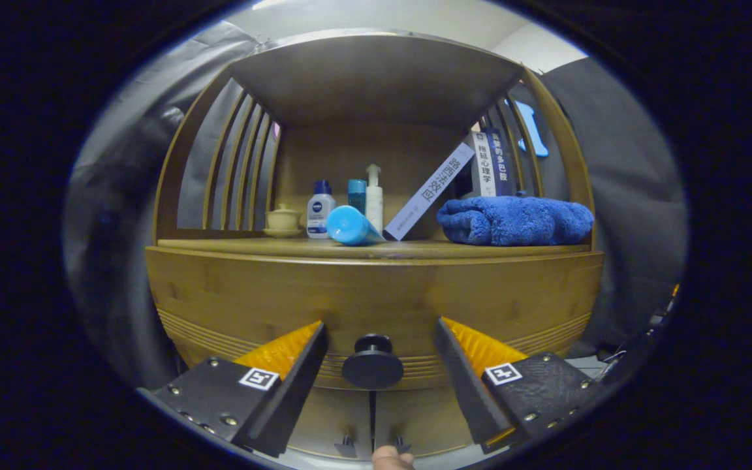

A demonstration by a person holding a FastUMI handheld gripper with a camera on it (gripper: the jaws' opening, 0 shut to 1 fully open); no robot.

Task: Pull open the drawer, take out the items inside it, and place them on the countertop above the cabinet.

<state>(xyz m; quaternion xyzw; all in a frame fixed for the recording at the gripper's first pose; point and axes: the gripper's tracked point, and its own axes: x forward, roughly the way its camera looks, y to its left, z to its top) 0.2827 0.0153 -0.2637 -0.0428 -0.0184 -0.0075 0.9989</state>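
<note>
Right now my fingers (376, 369) stand apart with the drawer's knob (372, 363) centred between them, touching neither; the drawer (376, 300) front looks flush with the cabinet, so any pull runs straight back toward me, below the table (252, 245).

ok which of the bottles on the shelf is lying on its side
The blue tube-like bottle, lying at the shelf's front edge, beyond the open tool. The white bottle with the blue cap, the teal one and the pump bottle stand upright behind it.
</note>
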